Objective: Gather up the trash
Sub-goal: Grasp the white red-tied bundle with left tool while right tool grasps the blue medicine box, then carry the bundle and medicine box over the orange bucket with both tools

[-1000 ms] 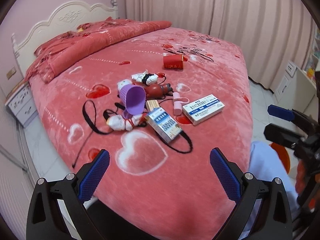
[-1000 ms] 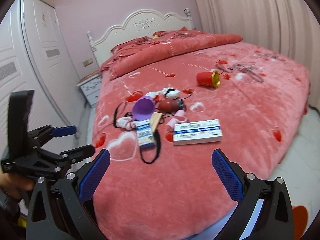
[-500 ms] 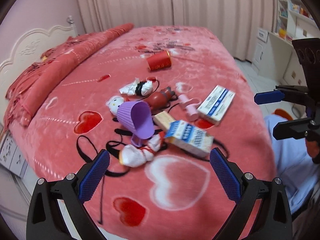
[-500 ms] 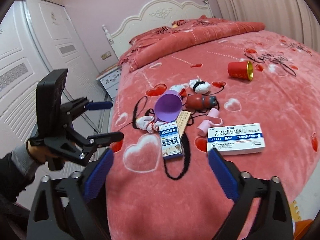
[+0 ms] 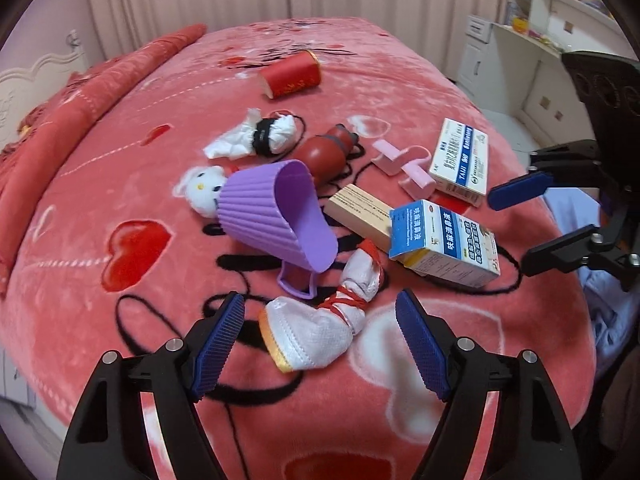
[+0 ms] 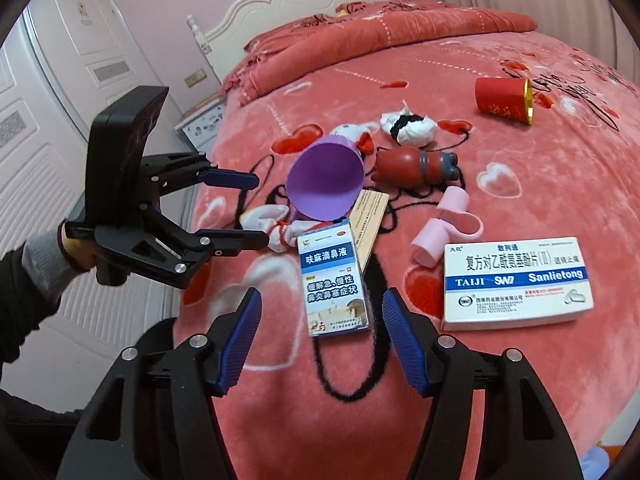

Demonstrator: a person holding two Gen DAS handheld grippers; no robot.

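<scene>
A heap of trash lies on the red heart-print bedspread (image 5: 120, 160). My left gripper (image 5: 320, 340) hangs low over a white cloth bundle tied with red band (image 5: 320, 328). Its jaws are closing with the bundle between the pads, which do not touch it. My right gripper (image 6: 322, 336) is closing just short of a small blue-and-white medicine box (image 6: 334, 280), and its pads are clear of the box. A purple ribbed cup (image 5: 276, 216) lies on its side behind the bundle. A larger white medicine box (image 6: 516, 280) sits to the right.
Also in the heap are a tan box (image 5: 360, 212), a pink clip (image 5: 404, 160), a brown-red bottle (image 5: 328, 152), a white wad with a black band (image 5: 260, 136) and a plush toy (image 5: 202, 190). A red paper cup (image 5: 292, 74) lies farther back. A black cord (image 6: 372, 360) loops around them.
Both grippers have dropped closer to the heap, and both pairs of jaws have narrowed. The left one has swung round onto the white bundle and the right one onto the small blue box.
</scene>
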